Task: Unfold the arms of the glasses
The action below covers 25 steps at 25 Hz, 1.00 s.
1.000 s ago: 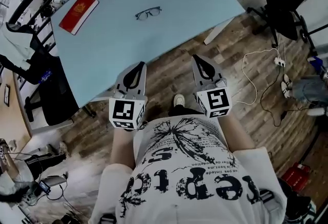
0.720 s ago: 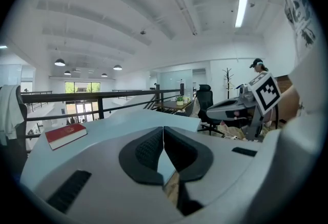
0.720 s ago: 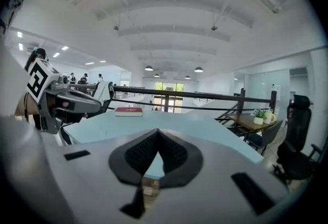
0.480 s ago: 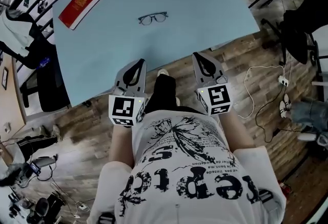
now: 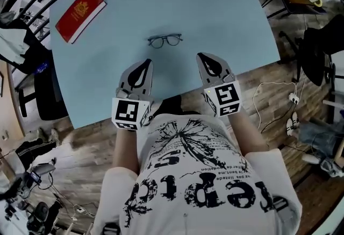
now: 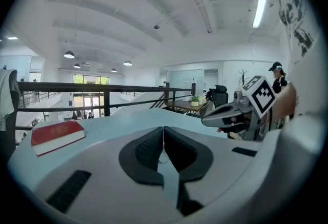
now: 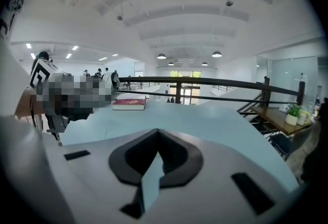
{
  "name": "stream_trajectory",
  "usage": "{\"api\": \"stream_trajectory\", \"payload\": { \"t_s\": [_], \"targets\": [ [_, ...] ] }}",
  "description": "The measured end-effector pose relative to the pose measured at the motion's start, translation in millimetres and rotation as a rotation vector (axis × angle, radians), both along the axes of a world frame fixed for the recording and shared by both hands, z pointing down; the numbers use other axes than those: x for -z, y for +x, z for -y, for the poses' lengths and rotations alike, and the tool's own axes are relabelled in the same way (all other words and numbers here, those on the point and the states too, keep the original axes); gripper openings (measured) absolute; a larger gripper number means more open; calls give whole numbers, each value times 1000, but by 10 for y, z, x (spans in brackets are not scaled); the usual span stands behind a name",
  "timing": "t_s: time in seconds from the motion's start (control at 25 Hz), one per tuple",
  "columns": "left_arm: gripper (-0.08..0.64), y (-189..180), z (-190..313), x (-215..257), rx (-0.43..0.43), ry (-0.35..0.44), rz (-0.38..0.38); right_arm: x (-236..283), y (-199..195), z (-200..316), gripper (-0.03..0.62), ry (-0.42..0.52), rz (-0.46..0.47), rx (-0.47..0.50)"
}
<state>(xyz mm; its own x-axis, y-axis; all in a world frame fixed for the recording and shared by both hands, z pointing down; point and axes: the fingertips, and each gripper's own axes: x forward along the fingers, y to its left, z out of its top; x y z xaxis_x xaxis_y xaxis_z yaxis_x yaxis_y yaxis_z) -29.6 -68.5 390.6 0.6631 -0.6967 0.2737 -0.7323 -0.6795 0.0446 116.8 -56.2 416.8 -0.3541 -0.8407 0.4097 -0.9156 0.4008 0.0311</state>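
Pale blue table (image 5: 215, 8), head view: we list glasses (image 5: 165, 40) lying on it near the front edge, ahead of and between both grippers and touching neither. A red book (image 5: 80, 14) lies well apart at far left. Left gripper (image 5: 145, 62) and right gripper (image 5: 202, 56) hover over the table's near edge, tips towards the glasses.

Left gripper view: we note the pads pressed together with nothing clamped. Book (image 6: 56, 136) at left on the table, right gripper (image 6: 225, 114) at right.

Right gripper view: we note the jaws together and empty. Book (image 7: 128, 104) far across the table, railing (image 7: 205, 83) behind.
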Motion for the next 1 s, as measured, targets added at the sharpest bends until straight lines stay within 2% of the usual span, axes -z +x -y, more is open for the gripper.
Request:
{"api": "stream_trajectory", "payload": {
  "t_s": [0.28,0.4,0.68,0.84,0.92,1.0],
  "targets": [
    [20,-22,670,-233,-7,-61,15,-448,-125,778,11,-163,-34,103],
    [20,5,853,-272,-26,-43,4,-652,-194,931,11,-242,-47,163],
    [20,33,1059,-374,-12,-32,17,-1067,-175,1162,11,-388,-193,308],
    [20,-7,1111,-472,44,-49,16,-1293,-150,1298,16,-445,-331,464],
    [20,-8,1122,-526,65,-62,15,-1386,-149,1327,61,-461,-406,575],
    [20,9,1128,-612,73,-83,35,-1468,-152,1355,61,-461,-471,687]
  ]
}}
